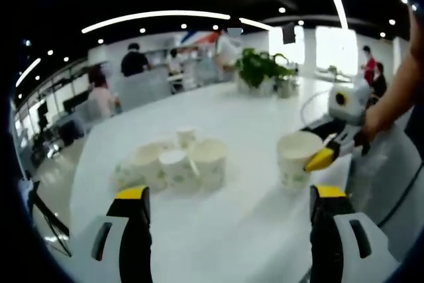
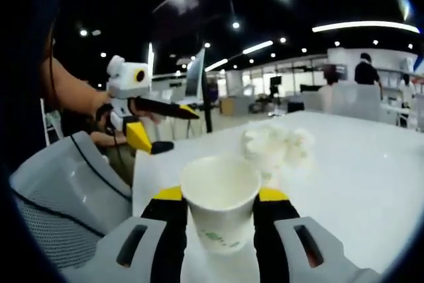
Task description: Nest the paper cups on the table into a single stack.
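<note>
In the left gripper view, the cluster of cups [image 1: 173, 162] sits on the white table [image 1: 252, 230], left of centre and ahead of the left gripper [image 1: 228, 197], whose yellow-tipped jaws stand wide apart with nothing between them. The cups stand upright, touching one another, mouths up; one small cup sits at the back of the group. To the right, apart from the cluster, a single cup [image 1: 297, 157] is held upright by the right gripper [image 1: 331, 150], which comes in from the right edge with a hand [image 1: 374, 120] behind it. A potted plant [image 1: 262, 71] stands far back on the table, and people sit and stand beyond it

In the right gripper view, the left gripper [image 2: 156, 127] shows at left, held in a hand [image 2: 99, 114], its jaws apart and holding nothing. At centre the right gripper [image 2: 220, 207] is clamped on the cup [image 2: 220, 200], one jaw on each side of its wall, cup upright and mouth open. Past it, blurred, the cluster [image 2: 277, 145] sits on the table [image 2: 358, 177]
</note>
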`<action>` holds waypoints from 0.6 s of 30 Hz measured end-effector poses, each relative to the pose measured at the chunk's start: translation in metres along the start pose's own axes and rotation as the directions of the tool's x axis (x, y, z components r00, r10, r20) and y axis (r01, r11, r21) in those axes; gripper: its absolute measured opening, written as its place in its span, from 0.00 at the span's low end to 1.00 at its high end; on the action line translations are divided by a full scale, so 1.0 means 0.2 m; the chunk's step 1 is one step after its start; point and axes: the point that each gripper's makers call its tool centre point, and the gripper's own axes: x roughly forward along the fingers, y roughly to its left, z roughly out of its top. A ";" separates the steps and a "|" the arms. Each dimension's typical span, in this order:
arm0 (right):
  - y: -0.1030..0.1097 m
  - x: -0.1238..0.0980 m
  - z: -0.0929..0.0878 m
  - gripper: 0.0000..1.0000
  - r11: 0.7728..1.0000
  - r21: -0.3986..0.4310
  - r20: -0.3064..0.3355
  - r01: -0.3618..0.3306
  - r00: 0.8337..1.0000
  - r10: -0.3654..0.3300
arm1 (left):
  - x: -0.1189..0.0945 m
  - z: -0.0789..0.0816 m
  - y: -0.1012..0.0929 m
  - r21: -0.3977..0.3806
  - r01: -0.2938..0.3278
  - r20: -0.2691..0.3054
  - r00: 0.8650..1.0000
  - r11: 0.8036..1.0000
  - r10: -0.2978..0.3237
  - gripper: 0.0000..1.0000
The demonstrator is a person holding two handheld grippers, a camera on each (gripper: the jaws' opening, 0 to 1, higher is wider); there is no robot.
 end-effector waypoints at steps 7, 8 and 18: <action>0.00 0.01 -0.08 0.35 1.000 -0.014 -0.043 -0.008 0.999 0.008 | 0.00 0.00 -0.01 -0.006 0.001 0.006 1.000 1.000 -0.001 0.99; 0.00 0.01 -0.09 0.35 1.000 -0.012 -0.050 -0.008 0.999 0.007 | 0.00 0.00 -0.01 -0.008 0.001 0.007 1.000 1.000 -0.001 0.99; 0.02 0.02 -0.17 0.40 1.000 -0.005 -0.110 -0.016 0.994 0.015 | 0.00 -0.01 -0.03 -0.017 0.005 0.006 1.000 1.000 -0.005 0.99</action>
